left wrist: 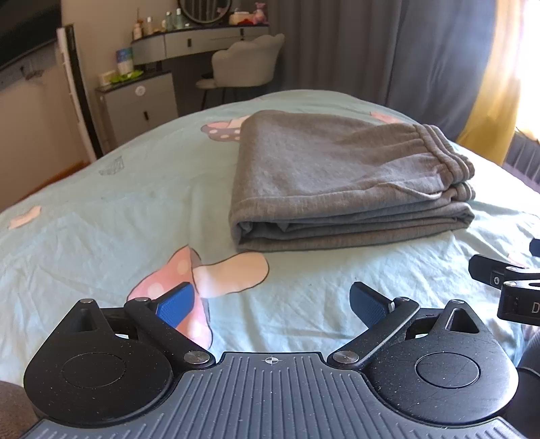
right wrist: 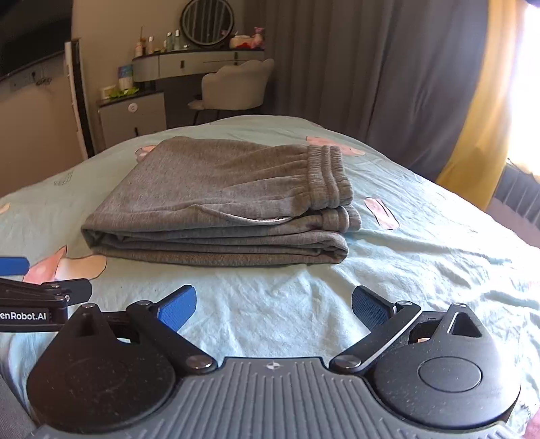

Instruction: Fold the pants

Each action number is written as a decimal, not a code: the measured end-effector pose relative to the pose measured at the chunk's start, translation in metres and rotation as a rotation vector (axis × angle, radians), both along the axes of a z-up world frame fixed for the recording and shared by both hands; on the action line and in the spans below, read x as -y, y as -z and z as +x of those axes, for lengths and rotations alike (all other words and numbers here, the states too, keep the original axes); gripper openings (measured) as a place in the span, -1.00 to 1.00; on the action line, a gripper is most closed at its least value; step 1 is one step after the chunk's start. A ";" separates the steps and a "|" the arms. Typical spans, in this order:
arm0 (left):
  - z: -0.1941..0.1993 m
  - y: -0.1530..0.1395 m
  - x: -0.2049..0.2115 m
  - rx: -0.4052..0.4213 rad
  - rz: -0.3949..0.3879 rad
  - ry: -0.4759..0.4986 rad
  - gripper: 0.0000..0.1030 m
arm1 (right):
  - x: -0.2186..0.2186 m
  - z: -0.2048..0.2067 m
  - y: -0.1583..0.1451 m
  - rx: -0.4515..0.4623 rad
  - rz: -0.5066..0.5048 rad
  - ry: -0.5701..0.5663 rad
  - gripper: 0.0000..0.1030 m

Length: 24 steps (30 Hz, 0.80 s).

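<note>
Grey pants (left wrist: 337, 179) lie folded in a thick rectangular stack on the bed, the elastic waistband on top at the right side; the same pants (right wrist: 222, 202) fill the middle of the right wrist view. My left gripper (left wrist: 272, 302) hovers over the sheet in front of the stack, open, nothing between its blue pads. My right gripper (right wrist: 274, 305) is also open and empty, a short way back from the stack's near edge. Part of the right gripper's black frame (left wrist: 506, 287) shows at the right edge of the left wrist view.
The bed carries a light blue sheet (right wrist: 422, 253) with pink cartoon prints. Behind it stand a grey dresser with bottles and a round mirror (right wrist: 206, 22), a pale chair (right wrist: 233, 84), a small cabinet (left wrist: 138, 104) and grey curtains (left wrist: 371, 47). Bright window light comes from the right.
</note>
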<state>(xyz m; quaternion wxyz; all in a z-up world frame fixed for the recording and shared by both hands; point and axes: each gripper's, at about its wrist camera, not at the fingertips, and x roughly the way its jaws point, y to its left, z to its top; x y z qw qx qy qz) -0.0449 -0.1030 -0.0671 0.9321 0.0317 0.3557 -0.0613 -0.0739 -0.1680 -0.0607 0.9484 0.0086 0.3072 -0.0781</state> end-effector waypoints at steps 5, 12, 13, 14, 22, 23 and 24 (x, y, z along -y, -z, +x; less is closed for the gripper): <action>0.002 0.000 -0.003 -0.005 -0.027 -0.004 0.96 | 0.005 0.001 0.001 0.015 0.039 0.014 0.92; 0.004 0.002 -0.002 -0.013 -0.033 -0.004 0.96 | -0.001 0.001 0.003 0.021 0.020 -0.002 0.92; 0.004 0.002 -0.002 -0.016 -0.035 -0.005 0.96 | -0.002 0.001 0.003 0.021 0.017 -0.004 0.92; 0.005 0.002 -0.002 -0.017 -0.037 -0.005 0.96 | -0.003 0.001 0.003 0.020 0.014 -0.006 0.92; 0.005 0.003 -0.001 -0.023 -0.035 -0.001 0.96 | -0.003 0.001 0.003 0.023 0.016 -0.005 0.92; 0.005 0.003 -0.001 -0.024 -0.037 -0.002 0.96 | -0.003 0.001 0.003 0.024 0.019 -0.004 0.92; 0.005 0.003 -0.002 -0.025 -0.040 -0.003 0.96 | -0.003 0.001 0.003 0.024 0.021 -0.002 0.92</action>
